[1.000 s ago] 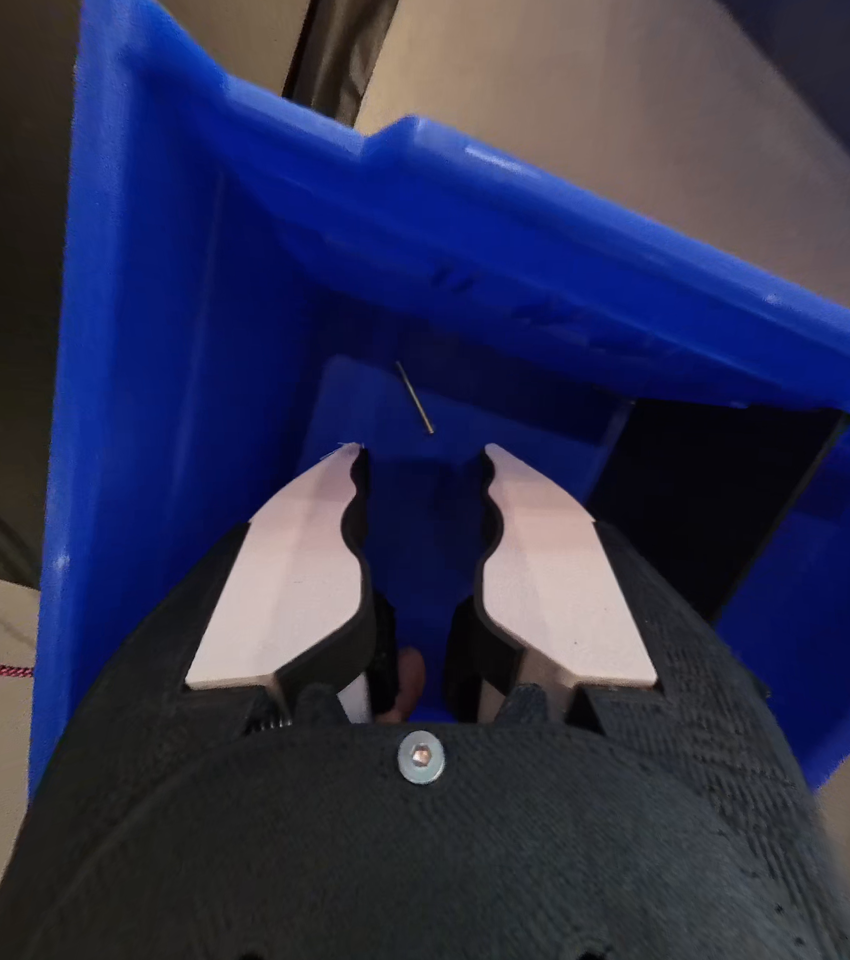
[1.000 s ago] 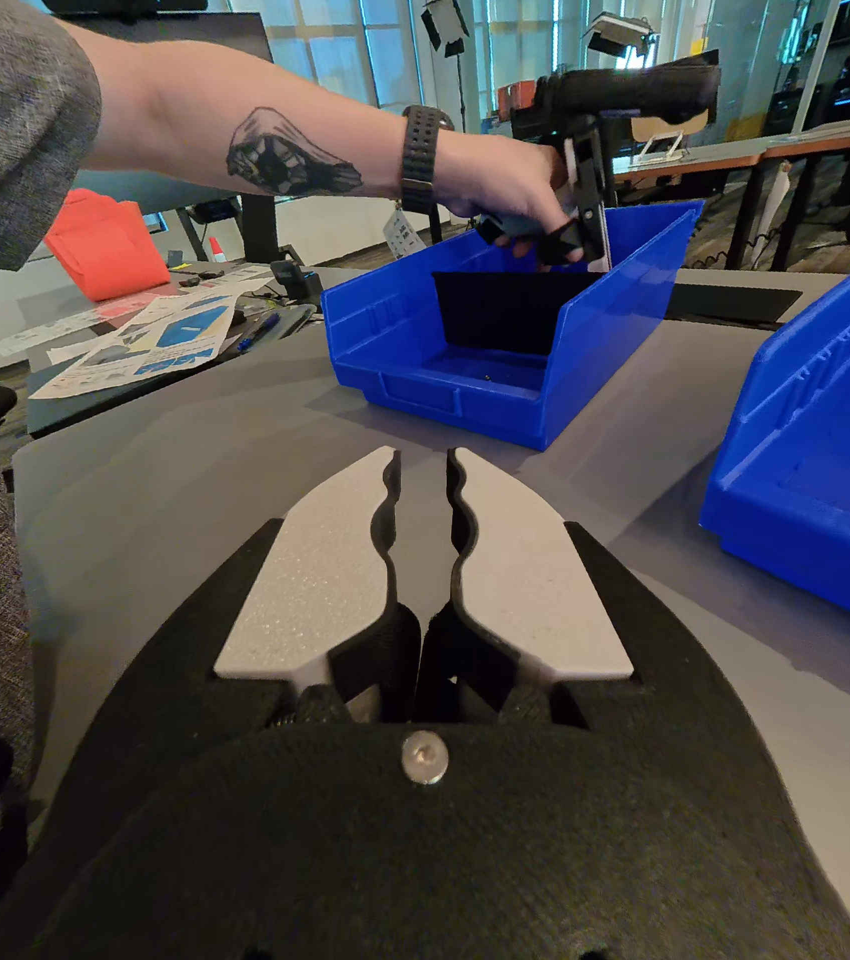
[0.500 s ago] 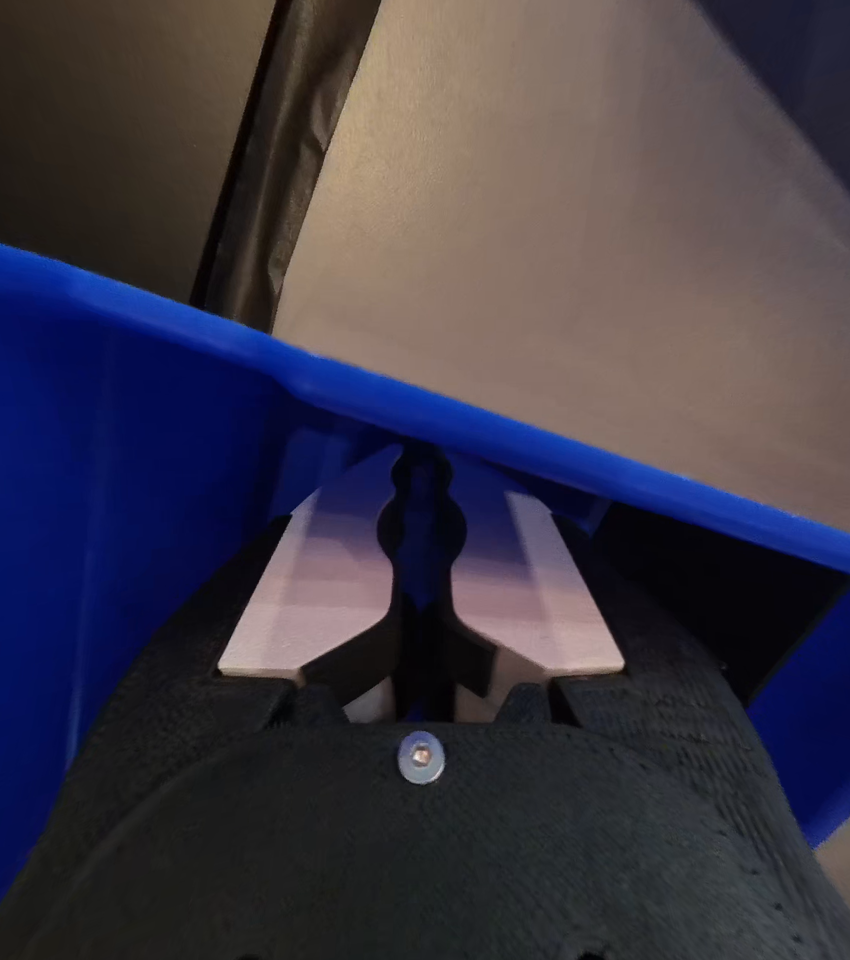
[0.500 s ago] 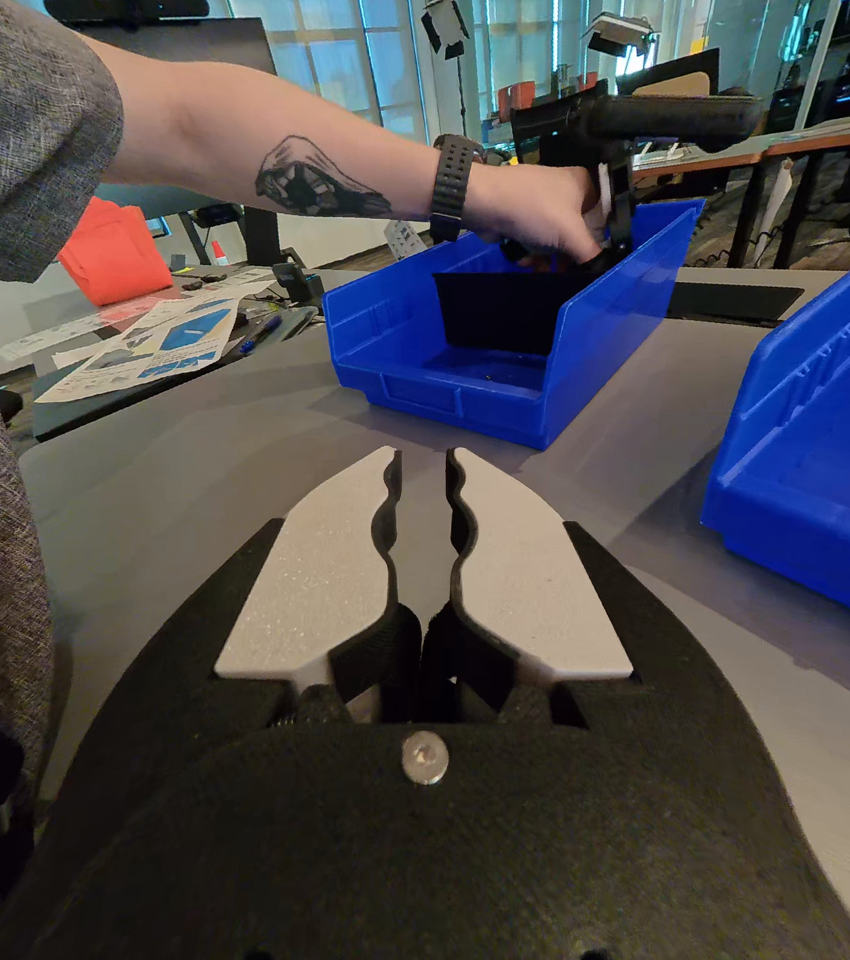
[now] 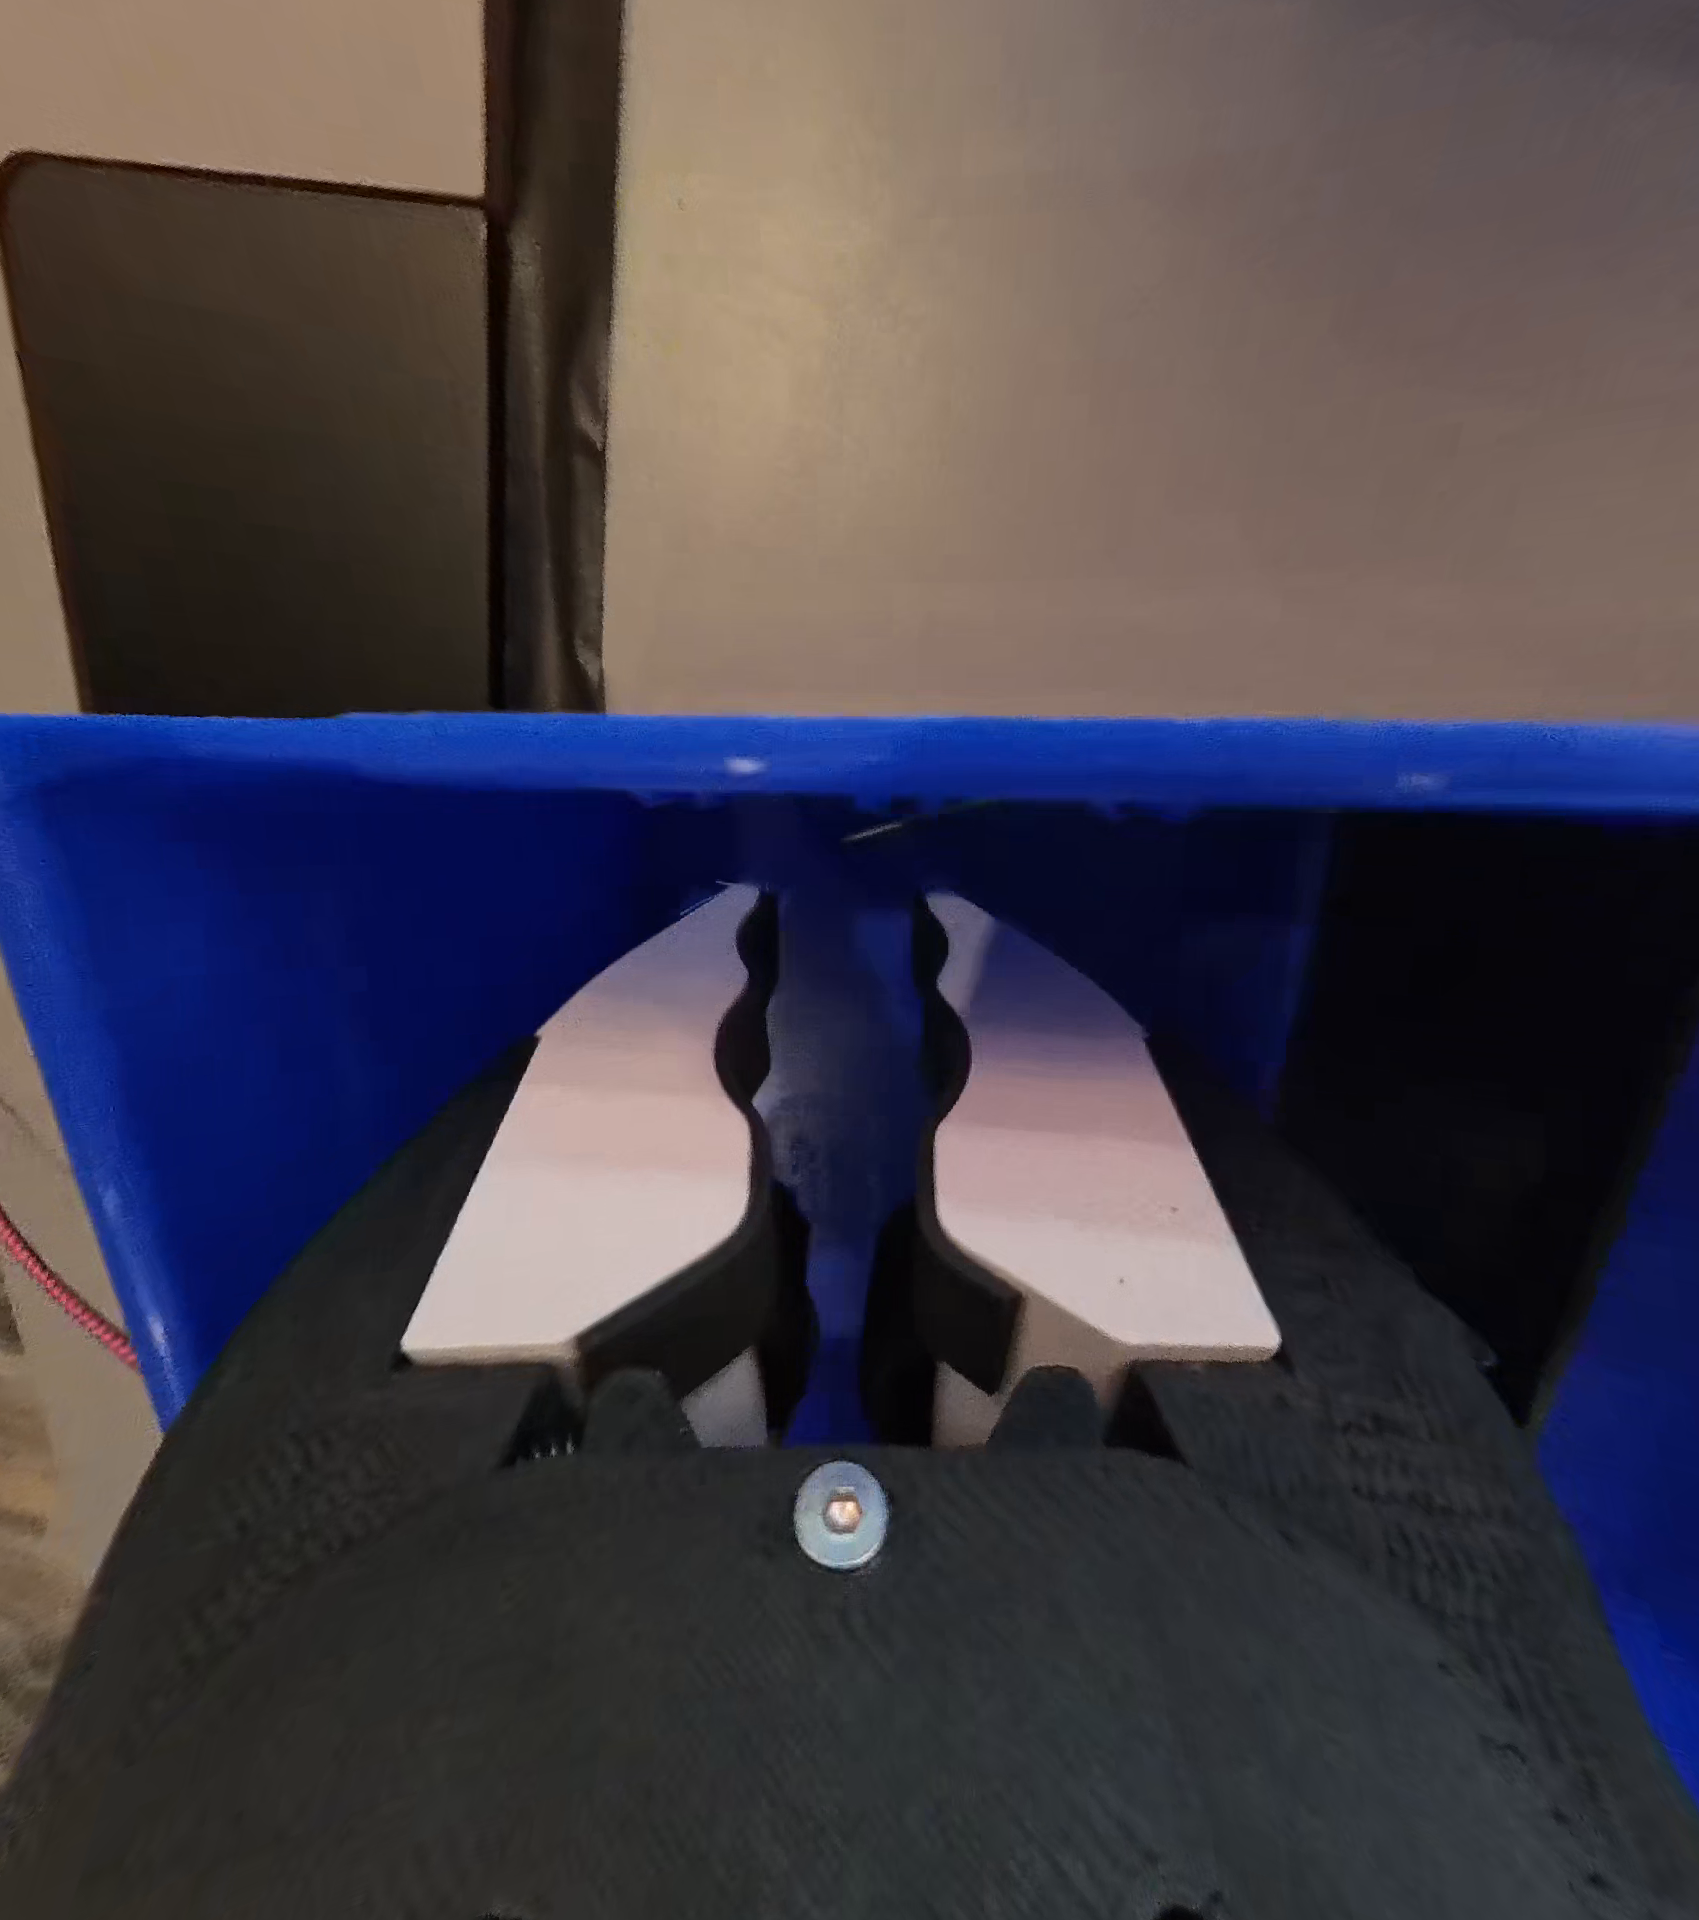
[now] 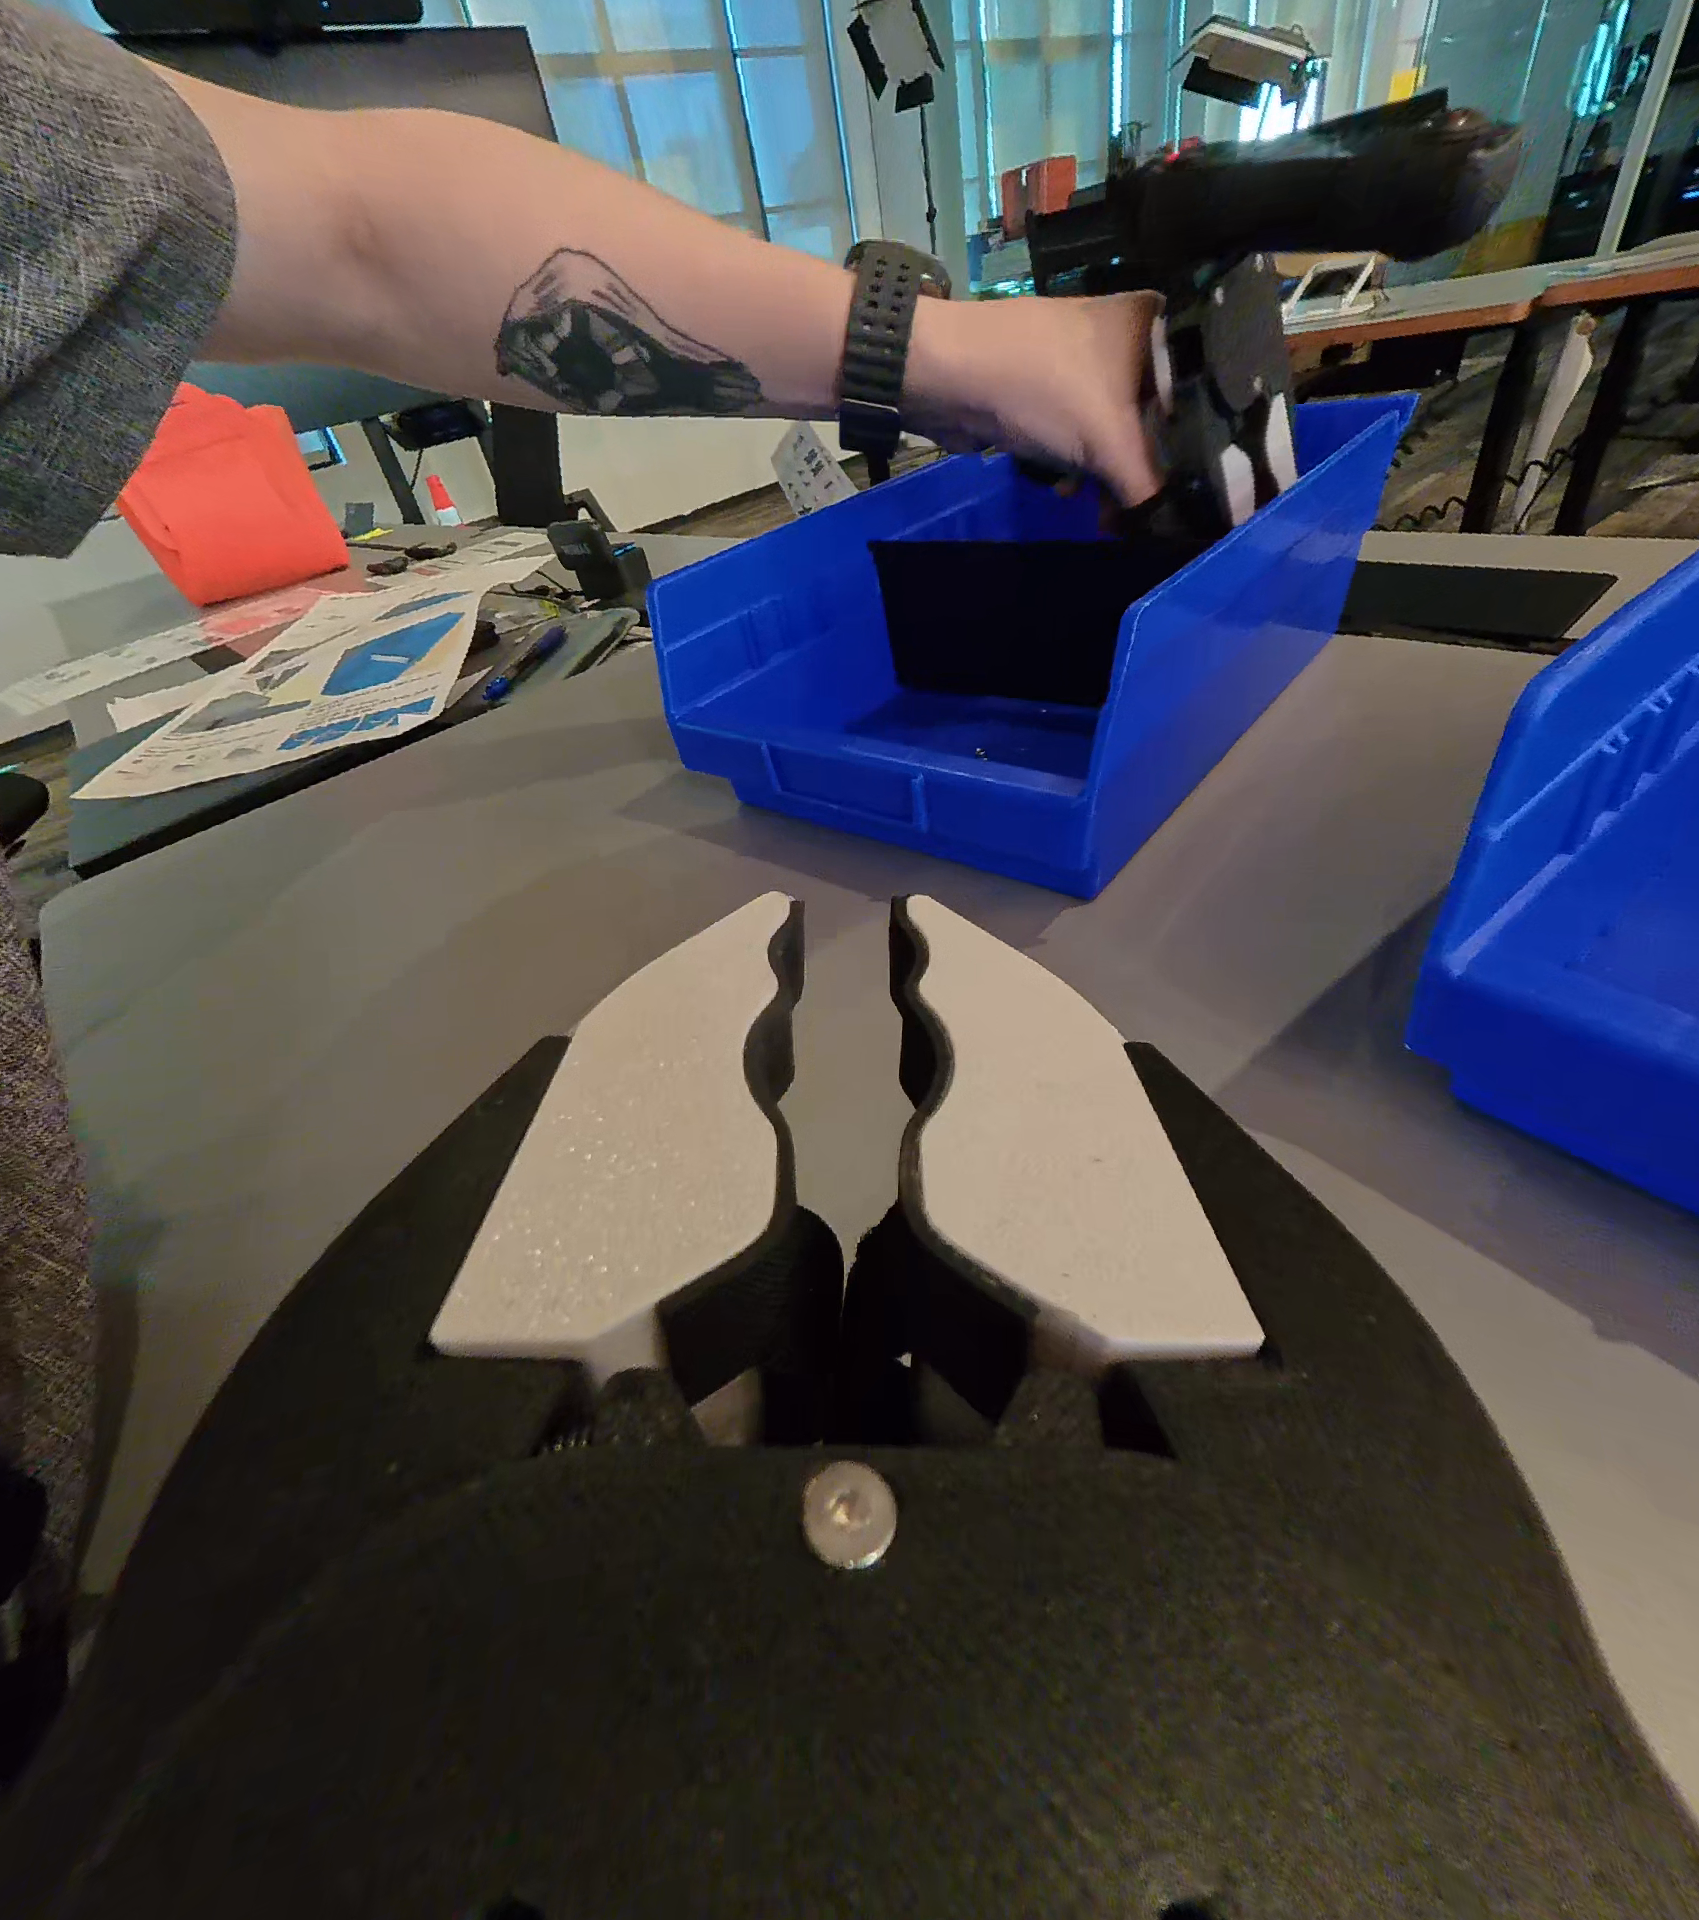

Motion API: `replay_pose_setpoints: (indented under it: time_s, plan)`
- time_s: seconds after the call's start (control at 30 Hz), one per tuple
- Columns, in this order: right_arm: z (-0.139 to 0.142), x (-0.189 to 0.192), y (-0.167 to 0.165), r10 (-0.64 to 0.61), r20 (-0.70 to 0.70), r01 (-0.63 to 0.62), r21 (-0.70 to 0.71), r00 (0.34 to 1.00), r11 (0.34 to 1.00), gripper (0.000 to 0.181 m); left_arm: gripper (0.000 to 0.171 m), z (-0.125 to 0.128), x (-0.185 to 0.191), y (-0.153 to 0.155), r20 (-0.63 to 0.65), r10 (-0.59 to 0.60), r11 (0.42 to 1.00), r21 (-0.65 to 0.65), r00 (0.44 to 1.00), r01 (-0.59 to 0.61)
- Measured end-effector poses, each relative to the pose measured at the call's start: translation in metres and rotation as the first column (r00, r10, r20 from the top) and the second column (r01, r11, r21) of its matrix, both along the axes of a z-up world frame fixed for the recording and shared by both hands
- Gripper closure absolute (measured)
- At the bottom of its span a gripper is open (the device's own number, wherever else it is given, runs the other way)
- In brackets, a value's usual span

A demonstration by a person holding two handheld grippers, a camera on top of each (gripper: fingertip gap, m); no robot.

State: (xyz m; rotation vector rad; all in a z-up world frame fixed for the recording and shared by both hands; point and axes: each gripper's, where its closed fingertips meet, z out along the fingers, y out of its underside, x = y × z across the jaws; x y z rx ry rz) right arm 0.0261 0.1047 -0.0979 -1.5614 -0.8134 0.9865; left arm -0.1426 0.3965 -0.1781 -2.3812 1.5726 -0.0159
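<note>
Fingers of your left gripper (image 5: 840,904) stand slightly apart inside the blue bin (image 5: 325,987), holding nothing; your right gripper (image 6: 845,909), narrowly open and empty, hovers over the grey worktop (image 6: 409,935).

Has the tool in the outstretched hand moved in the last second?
Yes. The left tool has shifted right along the blue bin, toward its far end.

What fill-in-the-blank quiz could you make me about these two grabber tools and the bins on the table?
1. The left gripper reaches into a bin whose colour is ____.
2. Across that bin stands a divider whose colour is ____.
3. The right gripper hovers over the grey table, and between its fingers there is ____.

Missing words: blue; black; nothing.
</note>
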Motion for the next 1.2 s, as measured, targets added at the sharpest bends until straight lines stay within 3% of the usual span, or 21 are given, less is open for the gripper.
replay_pose_setpoints:
  time_s: [0.2,0.43,0.53,0.77,1.2]
  plan:
    - [-0.002,-0.001,-0.001,0.011,0.008,-0.011,-0.01,1.0,1.0,0.166,0.144,0.001,0.008,-0.009,0.067,-0.169,0.986,0.015,0.983,0.168]
    - [-0.005,0.0,-0.001,0.012,0.021,-0.011,-0.018,1.0,1.0,0.166,0.146,-0.007,0.008,-0.011,0.019,-0.381,0.925,0.005,0.925,0.381]
    - [-0.006,0.0,-0.001,0.015,0.027,-0.014,-0.025,1.0,1.0,0.166,0.144,-0.007,0.012,-0.005,0.024,-0.393,0.92,0.028,0.919,0.392]
    - [-0.008,0.0,-0.001,0.019,0.031,-0.018,-0.037,0.999,0.999,0.166,0.147,-0.014,0.018,-0.014,0.066,-0.443,0.893,-0.051,0.894,0.446]
    - [-0.008,0.002,-0.002,0.023,0.024,-0.022,-0.044,0.999,0.999,0.166,0.148,-0.013,0.007,-0.026,0.01,-0.493,0.858,-0.162,0.87,0.488]
